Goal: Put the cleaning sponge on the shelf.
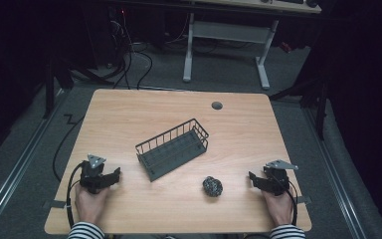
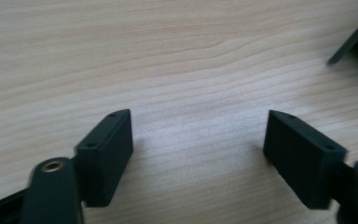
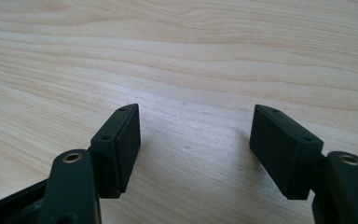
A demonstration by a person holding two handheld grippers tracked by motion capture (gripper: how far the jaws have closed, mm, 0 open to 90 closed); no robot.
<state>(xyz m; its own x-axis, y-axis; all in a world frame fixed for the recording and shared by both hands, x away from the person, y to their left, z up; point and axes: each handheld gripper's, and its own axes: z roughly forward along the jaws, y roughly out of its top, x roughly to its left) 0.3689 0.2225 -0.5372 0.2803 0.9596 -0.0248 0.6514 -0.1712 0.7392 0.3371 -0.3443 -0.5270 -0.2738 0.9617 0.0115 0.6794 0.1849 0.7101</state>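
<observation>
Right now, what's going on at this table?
A person in striped sleeves holds a two-jaw gripper in each hand, both low at the near edge of the light wooden table. The left gripper and the right gripper are open, with bare wood between the jaws. A dark wire basket sits empty mid-table, angled. A small dark crumpled ball lies apart from it, nearer the right gripper. Nothing is grasped.

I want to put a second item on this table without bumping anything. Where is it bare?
Bare wood runs along the table far edge, behind the wire basket up to the cable hole, and between the left tool and the basket. Tightest: between basket, dark ball and right tool.
</observation>
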